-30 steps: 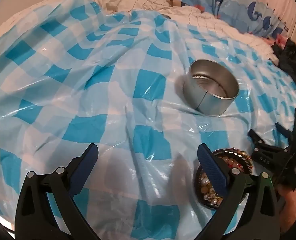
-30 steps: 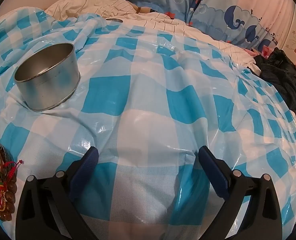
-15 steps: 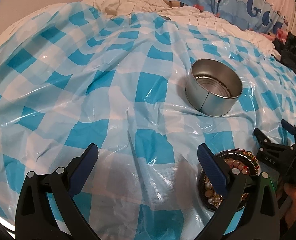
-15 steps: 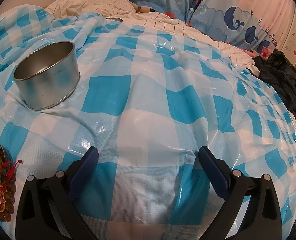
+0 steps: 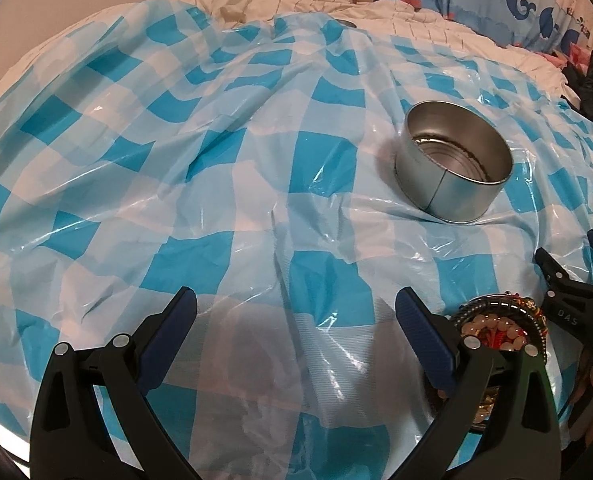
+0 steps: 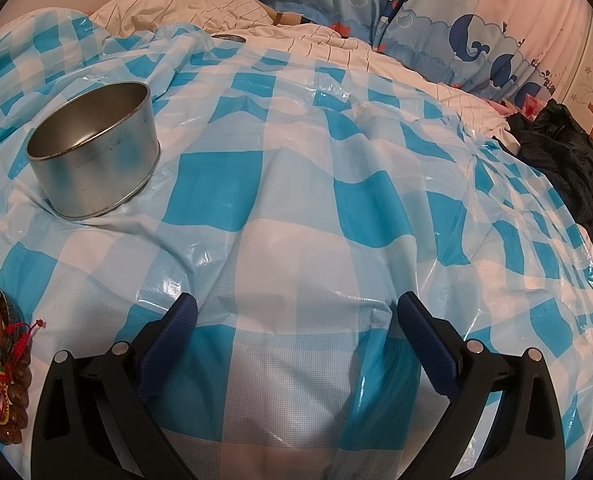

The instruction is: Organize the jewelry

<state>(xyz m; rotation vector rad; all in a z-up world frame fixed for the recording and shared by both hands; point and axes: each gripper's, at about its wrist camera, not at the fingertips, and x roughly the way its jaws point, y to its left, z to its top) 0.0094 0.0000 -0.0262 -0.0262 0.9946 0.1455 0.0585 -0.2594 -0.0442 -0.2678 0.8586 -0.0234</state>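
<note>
Left claw (image 5: 296,320), jaws spread wide and holding nothing, above a blue-and-white checked plastic sheet (image 5: 216,200) laid over a bed. Right claw (image 6: 294,320), likewise spread and empty. Pile of beaded bracelets (image 5: 496,328) in a dark dish, just right of the left claw's right finger (image 5: 424,336). Empty round metal tin (image 5: 452,160) stands upright farther out, well apart from the bracelets. Whale-print curtain (image 6: 416,12) behind.
</note>
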